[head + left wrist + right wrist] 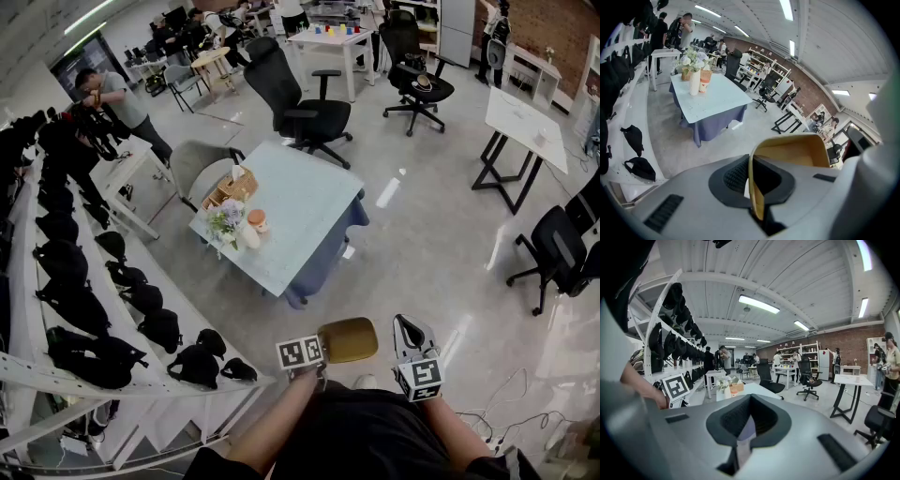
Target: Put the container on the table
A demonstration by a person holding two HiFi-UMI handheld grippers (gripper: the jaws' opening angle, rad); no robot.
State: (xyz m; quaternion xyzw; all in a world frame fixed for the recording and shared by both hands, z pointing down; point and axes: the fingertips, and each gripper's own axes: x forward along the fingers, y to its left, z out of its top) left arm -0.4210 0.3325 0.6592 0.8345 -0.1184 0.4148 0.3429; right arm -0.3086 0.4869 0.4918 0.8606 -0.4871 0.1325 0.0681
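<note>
A mustard-yellow container hangs close to my body, with my left gripper shut on its left wall. In the left gripper view that wall stands edge-on between the pads of the left gripper, and the container's hollow opens beyond them. My right gripper is just to the container's right, shut and holding nothing; in its own view the right gripper has only air at its pads. The pale-topped table with a blue cloth stands a few steps ahead on the floor.
At the table's left corner are a white vase of flowers, an orange cup and a basket. A white rack of black bags runs along the left. Office chairs stand behind the table, and people stand further off.
</note>
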